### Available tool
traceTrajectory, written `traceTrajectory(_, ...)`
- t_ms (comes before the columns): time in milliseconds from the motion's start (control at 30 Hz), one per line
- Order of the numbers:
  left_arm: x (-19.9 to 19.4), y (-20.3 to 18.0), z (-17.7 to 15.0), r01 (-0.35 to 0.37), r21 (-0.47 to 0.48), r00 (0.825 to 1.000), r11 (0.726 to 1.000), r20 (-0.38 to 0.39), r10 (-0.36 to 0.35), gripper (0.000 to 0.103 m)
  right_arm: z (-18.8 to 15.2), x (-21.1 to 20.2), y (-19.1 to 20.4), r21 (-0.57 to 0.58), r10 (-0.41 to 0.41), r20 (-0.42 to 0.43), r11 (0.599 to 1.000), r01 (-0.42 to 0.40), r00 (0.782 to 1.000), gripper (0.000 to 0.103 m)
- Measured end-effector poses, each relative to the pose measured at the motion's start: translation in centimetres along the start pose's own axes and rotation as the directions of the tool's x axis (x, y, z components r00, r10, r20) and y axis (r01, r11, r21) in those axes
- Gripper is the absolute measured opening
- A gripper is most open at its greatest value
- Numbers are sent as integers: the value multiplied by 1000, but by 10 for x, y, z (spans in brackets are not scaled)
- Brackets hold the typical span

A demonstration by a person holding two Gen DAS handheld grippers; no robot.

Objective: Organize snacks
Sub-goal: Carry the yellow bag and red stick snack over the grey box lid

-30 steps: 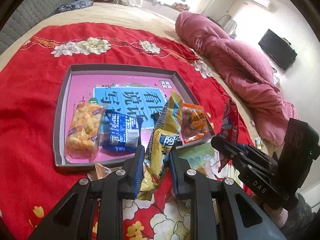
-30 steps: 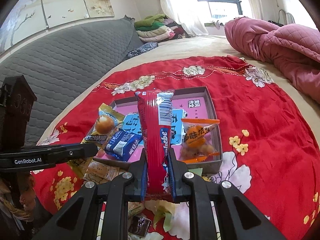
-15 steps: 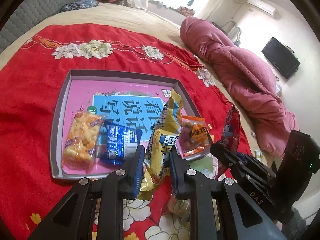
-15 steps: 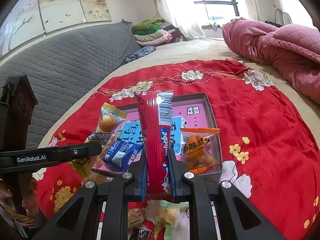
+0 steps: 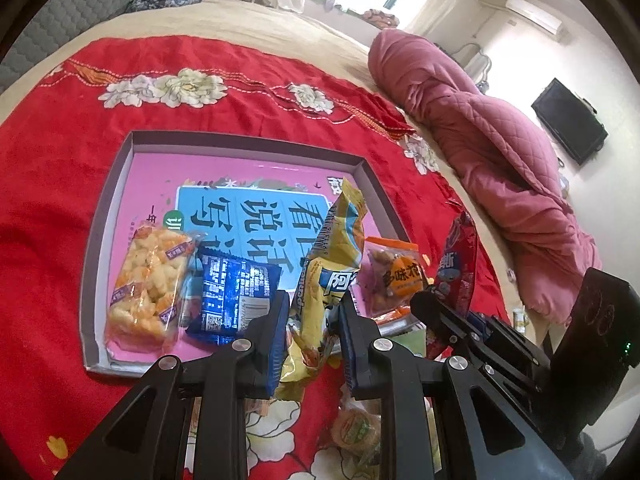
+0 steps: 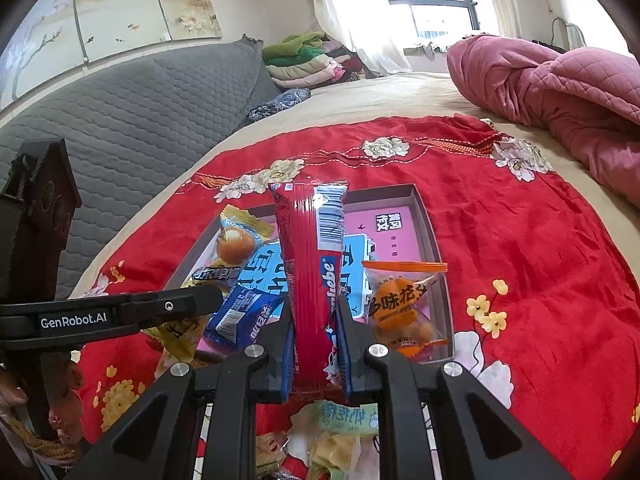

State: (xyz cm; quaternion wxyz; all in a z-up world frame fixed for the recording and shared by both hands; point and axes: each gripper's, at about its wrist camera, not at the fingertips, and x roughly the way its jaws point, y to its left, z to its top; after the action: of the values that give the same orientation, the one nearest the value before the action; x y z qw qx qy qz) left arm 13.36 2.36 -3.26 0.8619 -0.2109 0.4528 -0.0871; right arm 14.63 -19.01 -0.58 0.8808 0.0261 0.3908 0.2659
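Yellow packet (image 5: 332, 276) pinched upright in left gripper (image 5: 312, 332), long axis toward 12 o'clock, over near edge of tray (image 5: 248, 144). Red stick pack (image 6: 312, 280) pinched likewise in right gripper (image 6: 314, 344), tray ahead at 12 o'clock.

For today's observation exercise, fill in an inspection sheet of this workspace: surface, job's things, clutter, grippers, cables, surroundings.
Surface: red floral cloth spread on a bed.
Job's things: box tray holds a puffed snack pack, a blue packet and an orange packet.
Clutter: loose wrapped snacks on the cloth near the tray.
Grippers: left gripper shut on yellow packet; right gripper shut on red packet.
Cables: nothing seen.
Surroundings: pink quilt, grey headboard, window.
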Motion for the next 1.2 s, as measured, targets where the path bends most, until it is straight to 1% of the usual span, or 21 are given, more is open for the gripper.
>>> traceTrajectory(233, 10, 2, 2, -10, -21, 1000, 1000, -19, 10, 24, 5, 10, 0, 2, 14, -8, 1000, -14, 1000, 18)
traceTrajectory(367, 14, 3, 3, -17, -29, 1000, 999, -27, 16, 24, 7, 14, 0, -8, 11, -9, 1000, -11, 1000, 18)
traceTrajectory(900, 31, 2, 4, -42, -55, 998, 998, -52, 39, 24, 13, 32, -7, 11, 15, -26, 1000, -15, 1000, 18)
traceTrajectory(1200, 39, 3, 7, -51, -67, 997, 996, -59, 47, 24, 7, 45, -16, 37, 34, -64, 999, -31, 997, 18)
